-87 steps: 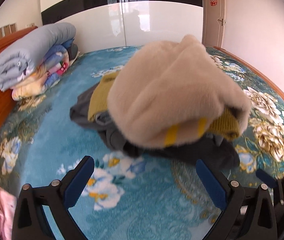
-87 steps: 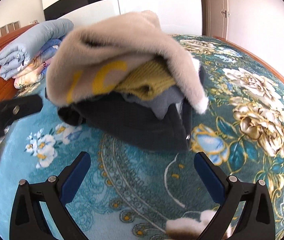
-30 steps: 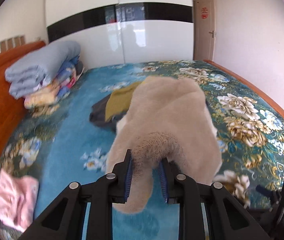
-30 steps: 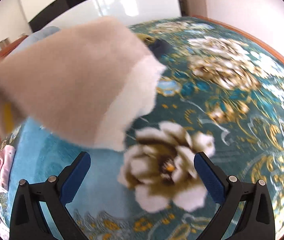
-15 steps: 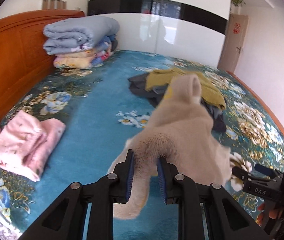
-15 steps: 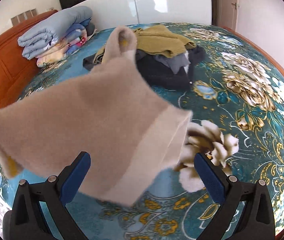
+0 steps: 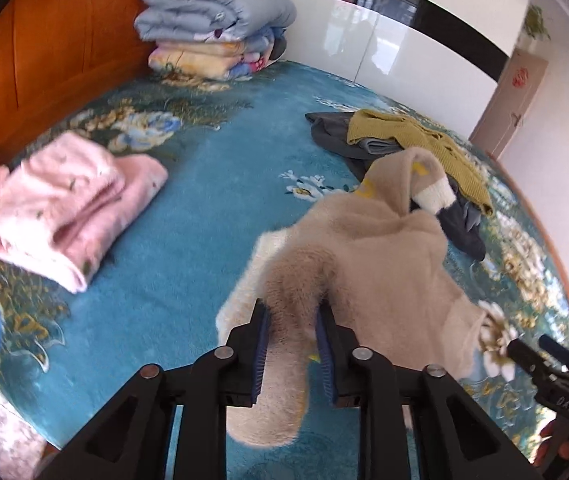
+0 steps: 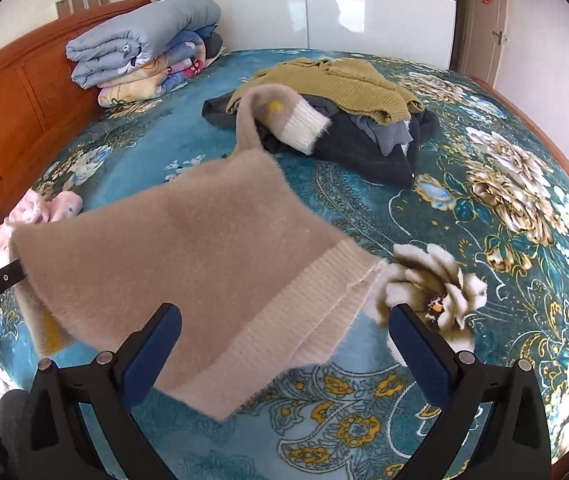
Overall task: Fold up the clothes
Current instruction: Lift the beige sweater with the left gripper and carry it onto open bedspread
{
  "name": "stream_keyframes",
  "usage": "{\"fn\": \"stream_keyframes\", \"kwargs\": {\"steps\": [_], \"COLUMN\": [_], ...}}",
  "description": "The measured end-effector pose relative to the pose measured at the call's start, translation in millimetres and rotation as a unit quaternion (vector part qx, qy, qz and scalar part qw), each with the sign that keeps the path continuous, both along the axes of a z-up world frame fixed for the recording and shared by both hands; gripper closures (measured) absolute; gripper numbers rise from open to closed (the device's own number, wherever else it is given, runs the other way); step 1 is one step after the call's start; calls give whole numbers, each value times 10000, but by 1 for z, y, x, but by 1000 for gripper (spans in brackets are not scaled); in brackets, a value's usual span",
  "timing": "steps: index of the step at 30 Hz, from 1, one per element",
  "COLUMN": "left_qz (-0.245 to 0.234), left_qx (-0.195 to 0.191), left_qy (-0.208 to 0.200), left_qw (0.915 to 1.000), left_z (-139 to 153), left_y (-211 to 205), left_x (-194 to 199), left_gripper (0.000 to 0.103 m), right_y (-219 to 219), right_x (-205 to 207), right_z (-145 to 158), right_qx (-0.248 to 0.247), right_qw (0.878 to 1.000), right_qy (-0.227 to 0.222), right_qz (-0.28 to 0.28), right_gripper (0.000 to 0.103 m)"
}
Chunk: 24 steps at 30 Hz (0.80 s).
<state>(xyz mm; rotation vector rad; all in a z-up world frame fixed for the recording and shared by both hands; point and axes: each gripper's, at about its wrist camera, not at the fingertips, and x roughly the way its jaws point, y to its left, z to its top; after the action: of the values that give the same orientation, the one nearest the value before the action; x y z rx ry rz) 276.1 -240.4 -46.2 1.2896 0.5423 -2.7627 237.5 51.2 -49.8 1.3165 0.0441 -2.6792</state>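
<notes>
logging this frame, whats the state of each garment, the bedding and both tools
left tool: shut on beige sweater
right tool: open, empty
beige sweater: lifted, unfolded
pink garment: folded
mustard sweater: unfolded, atop dark clothes
quilts: folded, stacked

Bed (image 8: 464,208) with teal floral cover, filling centre frame. Orange wooden headboard (image 8: 8,116) at left. Stacked folded quilts (image 8: 140,36) upper left. Glossy white wardrobe (image 8: 364,16) with black band across top. Door (image 8: 480,20) upper right. White walls, bright daylight.
</notes>
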Motion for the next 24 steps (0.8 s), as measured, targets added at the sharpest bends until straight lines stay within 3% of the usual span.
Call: {"fn": "stream_keyframes", "kwargs": {"steps": [3, 5, 6, 7, 10, 14, 18, 21, 24], "left_qz": [-131, -243, -292, -333, -271, 406, 863, 1038, 1091], "left_qx": [191, 441, 608, 761, 983, 1167, 1384, 1382, 1457], "left_qy": [138, 282, 350, 412, 531, 375, 320, 312, 294], "left_qw": [9996, 9983, 9971, 9957, 9934, 9916, 9861, 9845, 9829], "left_z": [3, 6, 7, 8, 7, -9, -21, -23, -25], "left_y": [-7, -14, -20, -25, -45, -83, -113, -124, -128], "left_x": [9, 16, 21, 25, 37, 49, 65, 74, 78], "left_gripper": [71, 54, 34, 26, 23, 22, 22, 22, 22], "right_y": [-13, -25, -33, -40, -67, -114, -174, -209, -228], "right_x": [2, 3, 4, 5, 8, 14, 27, 28, 21], "right_z": [1, 3, 5, 8, 17, 25, 25, 18, 11], "right_qx": [97, 158, 182, 205, 281, 464, 810, 1431, 1467], "right_qw": [9999, 9995, 9992, 9987, 9959, 9867, 9665, 9524, 9491], "right_qy": [10, -3, 17, 61, 208, 373, 535, 617, 458], "right_qz": [122, 272, 369, 459, 830, 1509, 2375, 2621, 2749], "right_gripper": [0, 0, 0, 0, 0, 0, 0, 0, 0]}}
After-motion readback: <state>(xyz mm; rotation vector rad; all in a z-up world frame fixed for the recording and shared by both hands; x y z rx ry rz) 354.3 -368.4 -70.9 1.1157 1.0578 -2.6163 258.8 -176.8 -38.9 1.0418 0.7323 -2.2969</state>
